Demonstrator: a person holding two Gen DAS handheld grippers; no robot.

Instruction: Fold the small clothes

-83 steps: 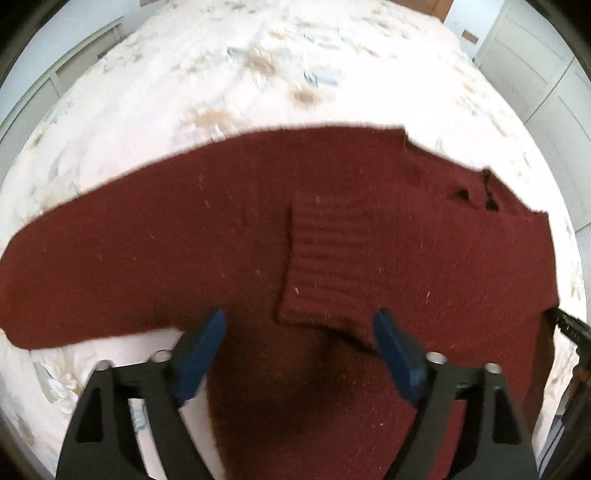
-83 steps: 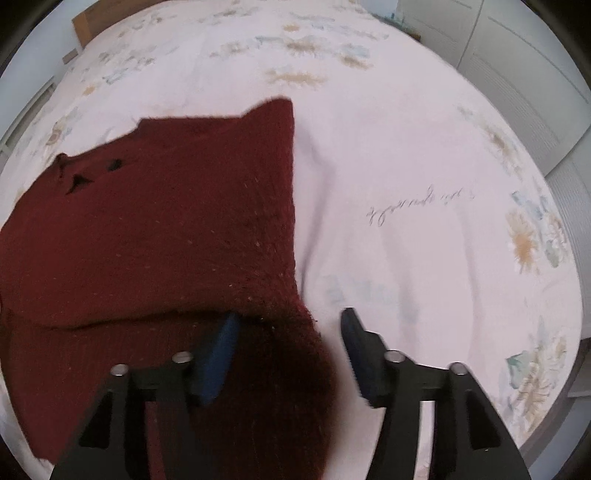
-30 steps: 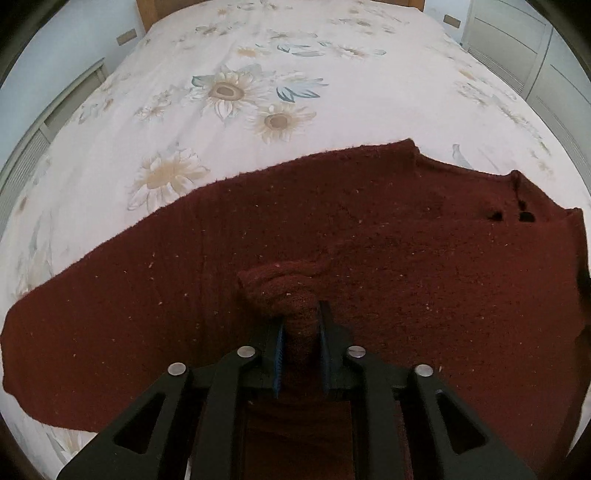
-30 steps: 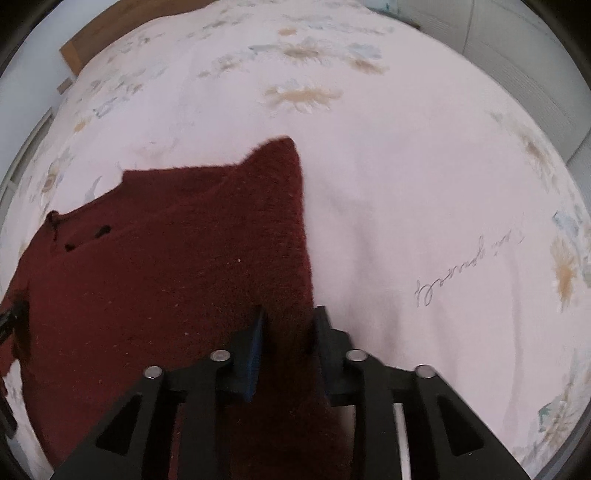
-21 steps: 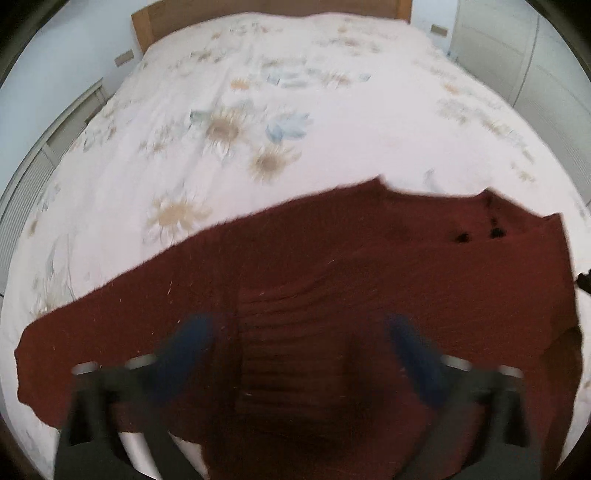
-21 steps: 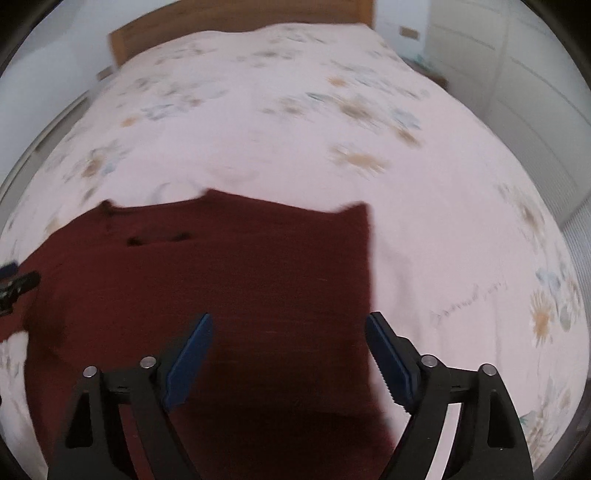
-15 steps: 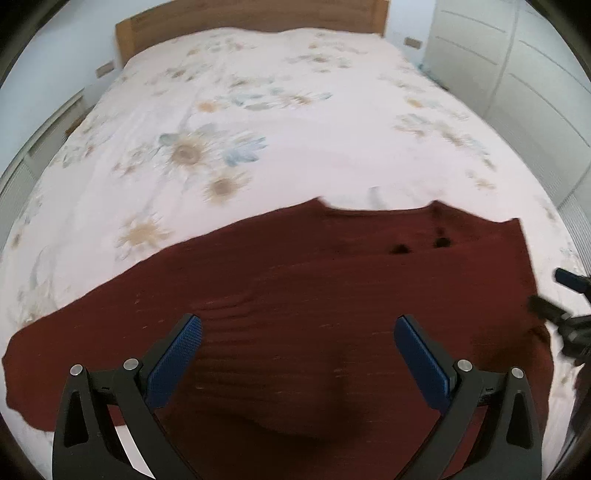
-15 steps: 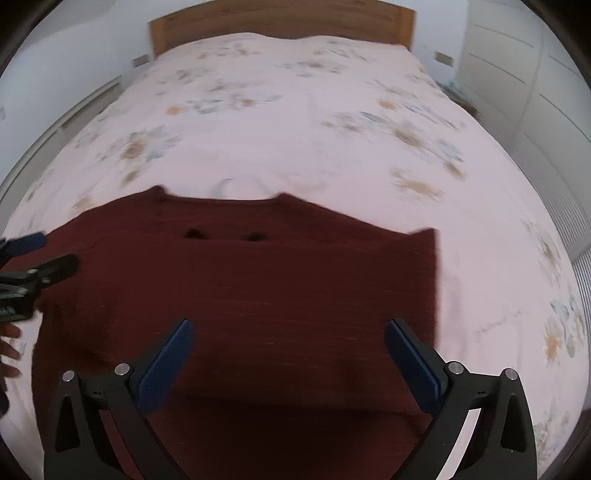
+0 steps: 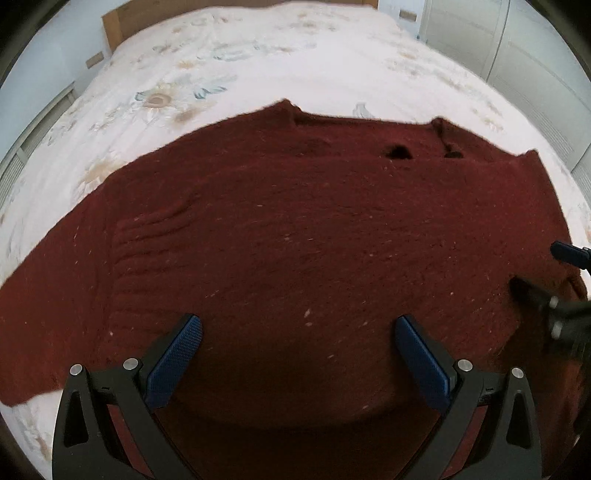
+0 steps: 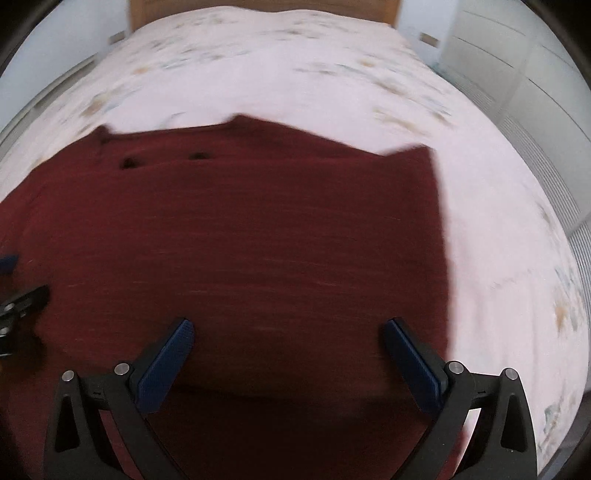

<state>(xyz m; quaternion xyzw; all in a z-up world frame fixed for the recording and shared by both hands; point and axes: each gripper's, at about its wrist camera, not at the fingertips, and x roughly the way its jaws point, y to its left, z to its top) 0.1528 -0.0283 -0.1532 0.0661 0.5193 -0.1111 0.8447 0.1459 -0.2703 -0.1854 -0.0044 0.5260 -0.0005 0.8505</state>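
- Left wrist view: the left tongs (image 9: 298, 334) hang spread wide and grasp nothing, their blue pads apart over the lower body of the dark red sweater (image 9: 303, 229).
- The right wrist view is blurred, but the right tongs (image 10: 288, 336) are plainly released too, and empty, above the same garment.
- The sweater lies flat on the bed (image 9: 258, 62), directly ahead of and beneath both tongs, its neckline (image 9: 364, 123) at the far edge.
- Its long axis runs left to right across both views: one sleeve (image 9: 48, 295) stretches out to the left, while the other side ends in a straight, already folded edge (image 10: 441, 229).
- A ribbed cuff (image 9: 147, 236) rests on the body, ahead of the left tongs and a little to their left.
- The outstretched sleeve lies on the left tongs' side, so I judge the left hand the nearer one for folding it in.
- Each tongs' tip shows at the edge of the other's view, so the two hover side by side.
- The bed wears a pale floral cover; a wooden headboard (image 10: 258, 7) stands at the far end and white wardrobe doors (image 10: 517, 74) line the right.
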